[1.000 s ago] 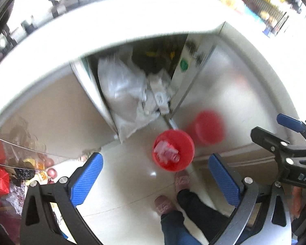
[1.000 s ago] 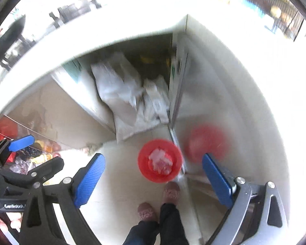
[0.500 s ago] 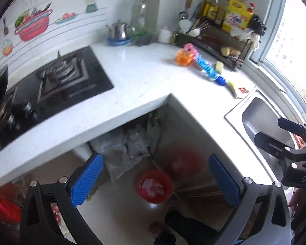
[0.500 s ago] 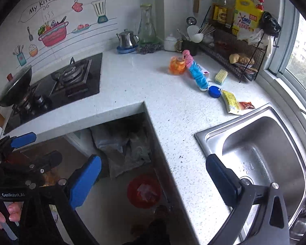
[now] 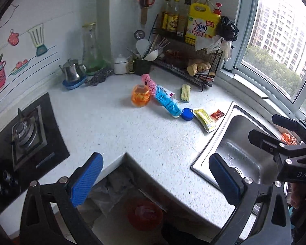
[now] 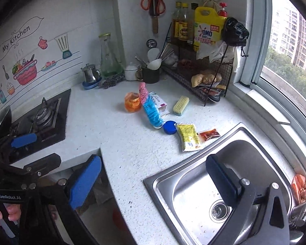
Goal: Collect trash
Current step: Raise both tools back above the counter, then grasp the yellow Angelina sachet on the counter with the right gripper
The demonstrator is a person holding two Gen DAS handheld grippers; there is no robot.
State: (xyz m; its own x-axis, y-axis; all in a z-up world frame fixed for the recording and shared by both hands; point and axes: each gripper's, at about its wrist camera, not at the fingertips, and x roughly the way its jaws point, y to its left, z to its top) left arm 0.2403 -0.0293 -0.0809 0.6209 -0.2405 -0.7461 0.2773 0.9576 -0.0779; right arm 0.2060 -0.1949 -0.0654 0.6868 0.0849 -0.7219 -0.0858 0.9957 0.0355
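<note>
Both grippers, left gripper and right gripper, are rising from the red bin to the desk, fingers released, yellow packet lying ahead.

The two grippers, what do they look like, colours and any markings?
Both match: the left gripper and right gripper have black angular frames with silver bolts and ribbed blue finger pads. White lettering shows on their bodies: "GenRobot.AI" on the left, partly visible "DAS" on the right.

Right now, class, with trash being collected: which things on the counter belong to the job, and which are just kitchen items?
Job: yellow sachet, red sachet, blue cap, blue bottle, red bin.
Kitchen items: kettle, scrub brush, detergent jug, scissors.
</note>
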